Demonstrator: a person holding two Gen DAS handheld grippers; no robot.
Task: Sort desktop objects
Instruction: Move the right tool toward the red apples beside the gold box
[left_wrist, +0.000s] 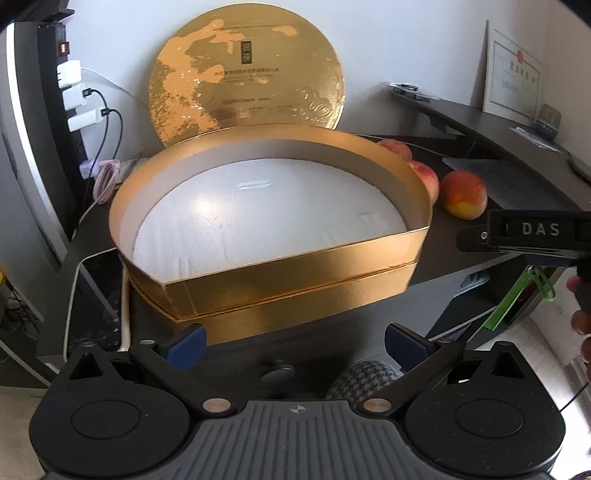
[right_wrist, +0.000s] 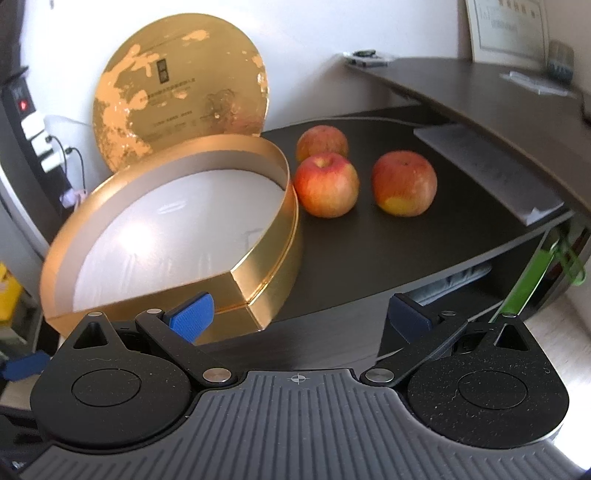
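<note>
A shallow gold box (left_wrist: 295, 273) (right_wrist: 266, 236) with a white lining stands open on the dark desk (right_wrist: 369, 251). Its round gold lid (left_wrist: 245, 77) (right_wrist: 177, 88) leans upright against the wall behind it. Three red-yellow apples (right_wrist: 327, 184) (right_wrist: 404, 182) (right_wrist: 322, 142) lie on the desk right of the box; in the left wrist view one apple (left_wrist: 464, 195) shows fully, the others peek from behind the box wall. My left gripper (left_wrist: 295, 345) is open, just before the box's front wall. My right gripper (right_wrist: 299, 314) is open too, nothing between its fingers, near the desk's front edge.
A power strip (left_wrist: 64, 74) with white chargers and cables hangs at the left wall. A phone (left_wrist: 99, 295) lies left of the box. A higher curved desk (right_wrist: 480, 92) with papers and a framed certificate (left_wrist: 513, 81) rises at right. A green clip (right_wrist: 569, 254) hangs below it.
</note>
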